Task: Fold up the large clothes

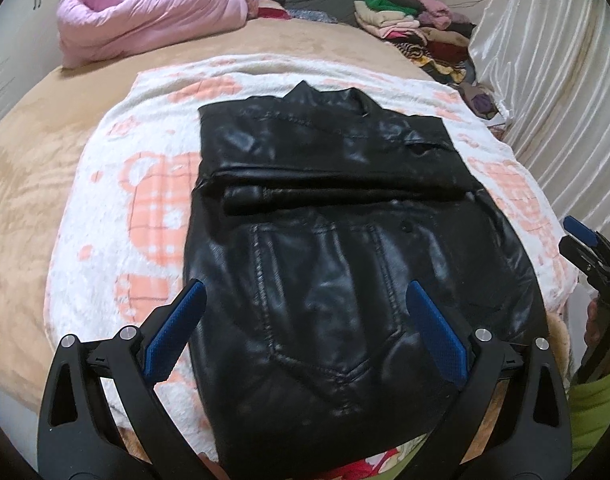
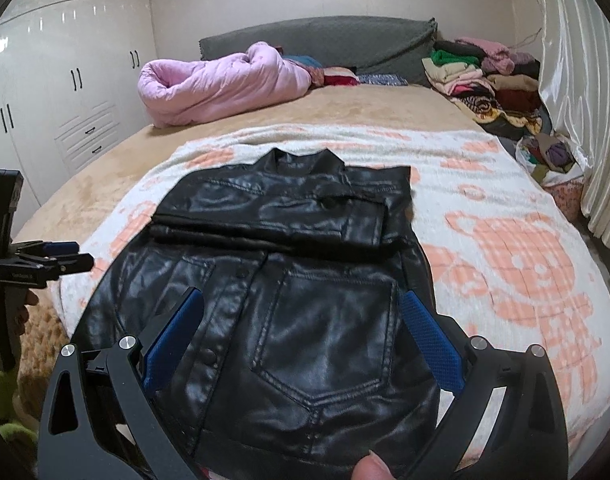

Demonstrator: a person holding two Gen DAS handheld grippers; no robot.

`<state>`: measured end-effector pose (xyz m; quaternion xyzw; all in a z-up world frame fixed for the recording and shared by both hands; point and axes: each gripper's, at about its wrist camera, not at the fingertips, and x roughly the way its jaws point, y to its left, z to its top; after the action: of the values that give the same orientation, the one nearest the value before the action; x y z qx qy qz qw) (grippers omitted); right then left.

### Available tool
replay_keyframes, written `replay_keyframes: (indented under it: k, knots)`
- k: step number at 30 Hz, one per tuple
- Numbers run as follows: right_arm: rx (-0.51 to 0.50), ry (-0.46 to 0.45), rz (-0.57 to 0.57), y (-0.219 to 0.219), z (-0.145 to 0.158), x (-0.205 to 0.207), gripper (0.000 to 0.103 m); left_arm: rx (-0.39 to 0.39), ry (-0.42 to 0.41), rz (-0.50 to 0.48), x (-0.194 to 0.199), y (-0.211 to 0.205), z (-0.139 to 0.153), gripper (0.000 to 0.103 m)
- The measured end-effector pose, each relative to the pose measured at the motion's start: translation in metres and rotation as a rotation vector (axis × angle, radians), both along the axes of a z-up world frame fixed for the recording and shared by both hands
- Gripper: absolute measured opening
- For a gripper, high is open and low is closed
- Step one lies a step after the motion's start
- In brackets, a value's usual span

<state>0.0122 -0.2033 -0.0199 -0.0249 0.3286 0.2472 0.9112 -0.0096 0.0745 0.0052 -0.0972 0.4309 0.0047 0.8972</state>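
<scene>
The black jacket (image 1: 337, 240) lies flat on the blanket (image 1: 117, 184), sleeves folded across. Left gripper (image 1: 305, 312) and right gripper (image 2: 301, 320) hover above it, both spread wide and holding nothing.

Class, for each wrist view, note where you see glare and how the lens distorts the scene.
Left wrist view: sheen on the black leather jacket, glare on the satin curtain, bed bulging barrel-like, dark corners. Right wrist view: ceiling light reflected on the glossy wardrobe, jacket highlights, walls bowed, a blurred fingertip at the bottom edge.
</scene>
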Motion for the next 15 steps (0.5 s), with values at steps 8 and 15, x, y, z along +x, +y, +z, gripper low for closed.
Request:
replay_keyframes:
  k: [8, 15]
  knots:
    - [-0.003, 0.038, -0.015, -0.014, -0.016, 0.000, 0.099, -0.010, 0.060, 0.047, -0.011, 0.017, -0.023, 0.093]
    - [-0.012, 0.072, -0.028, -0.026, -0.029, 0.000, 0.099, -0.044, 0.103, 0.086, -0.020, 0.035, -0.042, 0.093]
